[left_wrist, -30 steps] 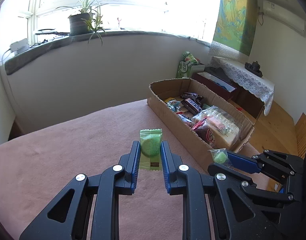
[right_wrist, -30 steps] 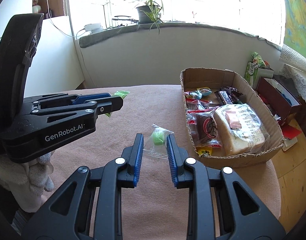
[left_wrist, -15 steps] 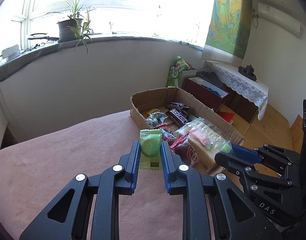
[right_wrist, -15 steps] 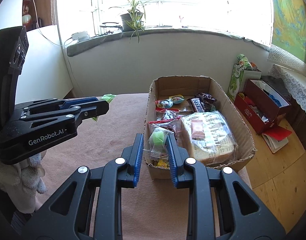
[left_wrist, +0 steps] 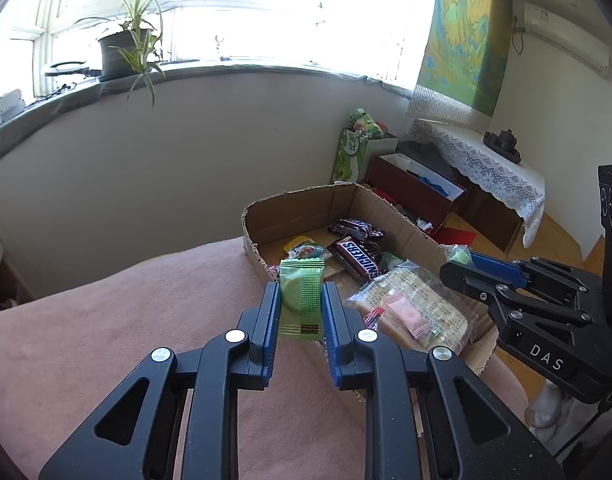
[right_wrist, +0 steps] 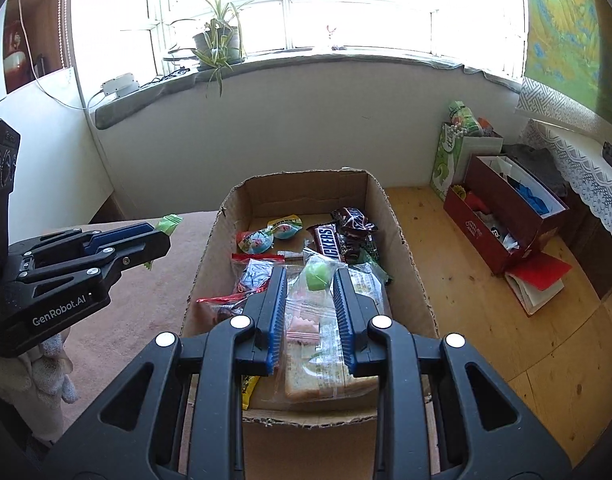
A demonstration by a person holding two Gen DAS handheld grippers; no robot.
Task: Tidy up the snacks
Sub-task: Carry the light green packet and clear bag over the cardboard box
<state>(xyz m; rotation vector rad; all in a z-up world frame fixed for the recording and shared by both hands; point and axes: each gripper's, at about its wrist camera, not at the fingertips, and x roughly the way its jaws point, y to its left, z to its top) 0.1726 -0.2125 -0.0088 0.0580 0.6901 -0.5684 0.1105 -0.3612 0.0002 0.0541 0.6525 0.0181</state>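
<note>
Clearly, green wafer packet point(left_wrist: 301, 300) – ribbed, flat (brown label low) – stands upright.

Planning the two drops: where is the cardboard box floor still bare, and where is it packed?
Bare floor of the brown cardboard box lies along its far wall, behind the round green-and-pink candies and the brown Snickers bars. The near half is crowded: clear-wrapped bread loaf, red-edged packets. The pink tablecloth left of the box is bare.

Rough cardboard box point(right_wrist: 209, 264), glossy wrappers point(right_wrist: 330, 242)

Home: windowsill plant point(left_wrist: 123, 50), lace tablecloth point(left_wrist: 494, 172)
</note>
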